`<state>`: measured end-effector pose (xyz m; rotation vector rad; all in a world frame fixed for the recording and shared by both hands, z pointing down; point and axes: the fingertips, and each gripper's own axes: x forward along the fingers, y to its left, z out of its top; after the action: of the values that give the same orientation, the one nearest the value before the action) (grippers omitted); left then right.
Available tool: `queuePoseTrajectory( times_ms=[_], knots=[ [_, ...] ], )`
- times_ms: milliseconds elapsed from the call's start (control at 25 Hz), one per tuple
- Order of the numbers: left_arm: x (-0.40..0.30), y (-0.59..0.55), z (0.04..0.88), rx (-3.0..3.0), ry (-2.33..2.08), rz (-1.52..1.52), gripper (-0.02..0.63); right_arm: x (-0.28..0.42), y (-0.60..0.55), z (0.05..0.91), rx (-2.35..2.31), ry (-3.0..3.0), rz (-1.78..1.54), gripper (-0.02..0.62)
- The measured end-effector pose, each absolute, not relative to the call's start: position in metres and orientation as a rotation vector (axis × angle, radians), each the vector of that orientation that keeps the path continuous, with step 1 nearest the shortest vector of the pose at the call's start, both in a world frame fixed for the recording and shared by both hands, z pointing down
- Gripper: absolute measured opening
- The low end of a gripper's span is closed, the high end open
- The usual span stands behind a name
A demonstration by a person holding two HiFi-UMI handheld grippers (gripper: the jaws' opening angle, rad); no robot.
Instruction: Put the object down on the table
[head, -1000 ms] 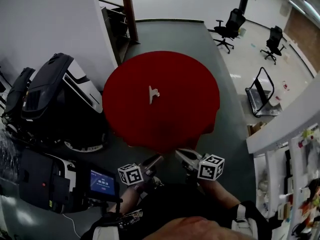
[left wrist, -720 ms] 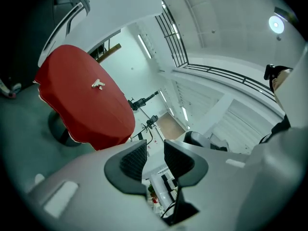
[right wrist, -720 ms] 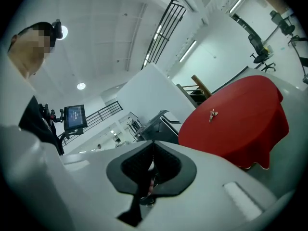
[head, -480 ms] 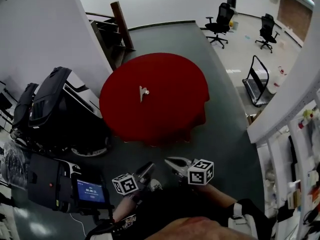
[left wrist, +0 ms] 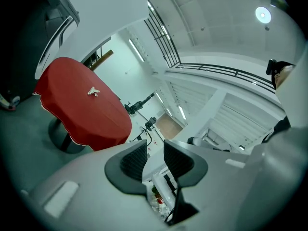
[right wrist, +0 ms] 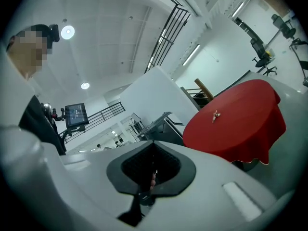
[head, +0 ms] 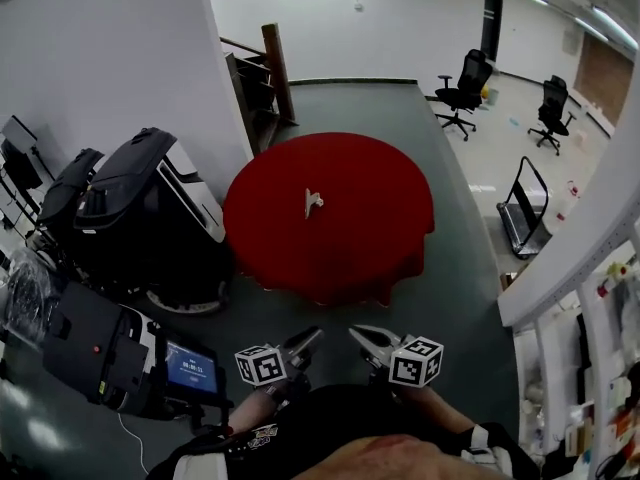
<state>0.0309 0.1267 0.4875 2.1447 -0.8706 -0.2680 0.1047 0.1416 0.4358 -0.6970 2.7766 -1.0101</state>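
Red-clothed table [head: 352, 240] on grey floor [head: 455, 233] bears pale object [head: 312, 202]; left tongs [head: 306, 342] apart, right tongs [head: 366, 335] together.

The table [head: 350, 238] was plain red across its top and hanging sides. The small object [head: 311, 202] on it was off-white. The floor [head: 455, 258] was dark grey-green. The left gripper [head: 310, 338] and the right gripper [head: 358, 333] were pale grey with black ribbed pads [left wrist: 134, 160], each bearing a white cube [head: 261, 364] patterned with black square markers. The office chairs [head: 466, 80] were black.
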Motion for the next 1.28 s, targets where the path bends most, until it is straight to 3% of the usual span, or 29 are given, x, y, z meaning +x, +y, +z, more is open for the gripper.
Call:
queuePoseTrajectory(
  times_ms=[680, 1280],
  knots=[
    [0.001, 0.149, 0.477, 2.160, -0.947, -0.367, 0.118, 0.080, 0.156, 0.435, -0.593, 2.768, -1.067, 0.002],
    [0.034, 0.136, 0.479, 2.215, -0.906, -0.279, 0.118, 0.103, 0.148, 0.436, -0.633, 2.749, -1.030, 0.002]
  ],
)
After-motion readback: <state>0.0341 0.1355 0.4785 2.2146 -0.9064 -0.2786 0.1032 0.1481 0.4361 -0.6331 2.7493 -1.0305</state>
